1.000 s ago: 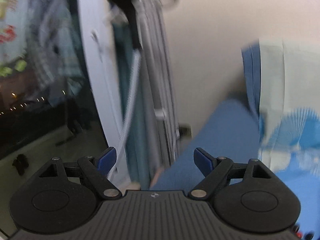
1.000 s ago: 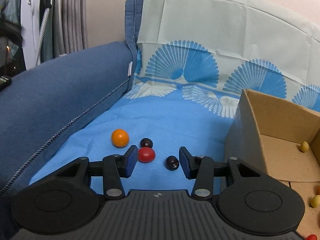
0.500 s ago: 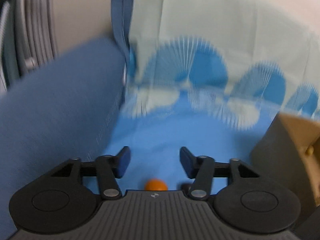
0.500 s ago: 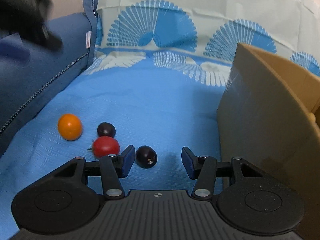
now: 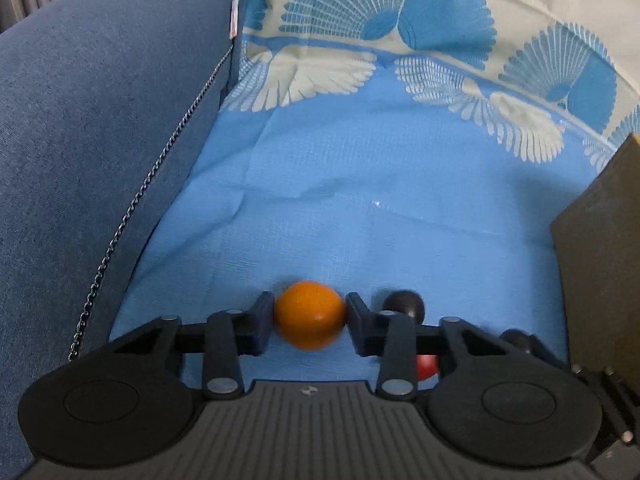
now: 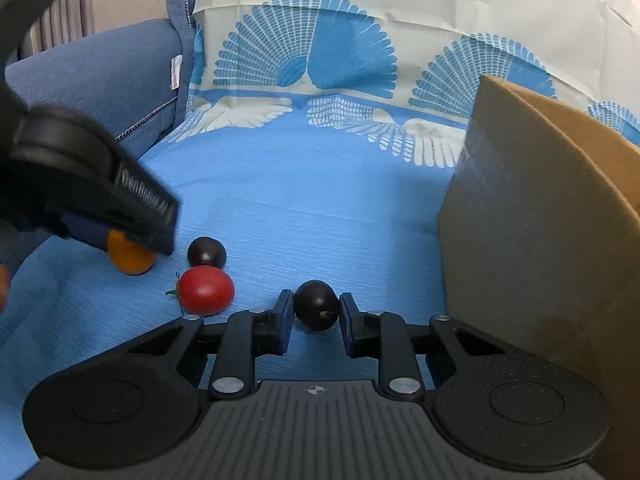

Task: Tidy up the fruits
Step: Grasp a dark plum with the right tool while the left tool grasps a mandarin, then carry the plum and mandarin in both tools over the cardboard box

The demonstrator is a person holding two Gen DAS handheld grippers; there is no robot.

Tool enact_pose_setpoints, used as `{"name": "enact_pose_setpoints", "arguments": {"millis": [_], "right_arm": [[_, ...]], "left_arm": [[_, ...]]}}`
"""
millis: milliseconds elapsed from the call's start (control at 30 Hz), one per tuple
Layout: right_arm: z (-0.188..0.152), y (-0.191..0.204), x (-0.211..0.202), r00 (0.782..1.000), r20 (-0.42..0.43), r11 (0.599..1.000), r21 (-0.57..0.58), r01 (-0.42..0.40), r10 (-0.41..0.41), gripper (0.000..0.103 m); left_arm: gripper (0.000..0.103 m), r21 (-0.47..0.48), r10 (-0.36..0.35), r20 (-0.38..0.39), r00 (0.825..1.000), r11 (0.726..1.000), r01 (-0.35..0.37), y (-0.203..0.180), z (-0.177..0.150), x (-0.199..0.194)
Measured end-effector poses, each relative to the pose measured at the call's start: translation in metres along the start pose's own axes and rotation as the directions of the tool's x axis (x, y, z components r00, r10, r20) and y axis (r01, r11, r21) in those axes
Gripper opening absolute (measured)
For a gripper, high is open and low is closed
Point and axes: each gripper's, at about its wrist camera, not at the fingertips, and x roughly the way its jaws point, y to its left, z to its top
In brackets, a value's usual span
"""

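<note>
Fruits lie on the blue patterned cloth (image 6: 320, 200) spread over the sofa seat, left of the cardboard box (image 6: 540, 220), whose wall stands just beside the right gripper (image 6: 316, 314). Blue sofa arm (image 5: 100, 140) borders the cloth on the left.

Change vs. half a second ago: left gripper (image 5: 310, 320) was wide open with the orange fruit (image 5: 310, 314) low between the fingers; now both pads touch the fruit's sides, jaws closed onto it. Right gripper was wide with the dark plum (image 6: 316, 305) near its left finger; now jaws narrowed, plum sits between the pads, left pad touching, right pad at or just off the skin.

Red tomato (image 6: 205, 290) rests on the cloth left of the right gripper, touching a second dark plum (image 6: 207, 252) behind it.
</note>
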Motion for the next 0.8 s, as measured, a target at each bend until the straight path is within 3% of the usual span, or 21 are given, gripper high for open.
{"name": "enact_pose_setpoints", "arguments": {"millis": [233, 400, 600, 800], "right_arm": [[-0.001, -0.003, -0.005, 1.000, -0.013, 1.000, 0.031, 0.000, 0.001, 0.025], [-0.007, 0.000, -0.001, 0.998, -0.060, 1.000, 0.020, 0.006, -0.004, 0.025], [-0.008, -0.001, -0.008, 0.999, -0.043, 1.000, 0.022, 0.014, -0.013, 0.025], [-0.003, -0.007, -0.032, 1.000, 0.008, 1.000, 0.022, 0.007, -0.007, 0.025]], "left_arm": [[0.042, -0.034, -0.005, 0.034, 0.999, 0.999, 0.006, 0.008, -0.004, -0.018], [0.043, -0.010, -0.029, -0.083, 0.996, 1.000, 0.028, 0.006, -0.010, -0.002], [0.042, -0.007, -0.037, -0.049, 0.998, 0.999, 0.036, 0.007, -0.009, -0.006], [0.042, 0.010, -0.042, 0.049, 0.998, 0.999, 0.041, 0.007, -0.014, -0.035]]}}
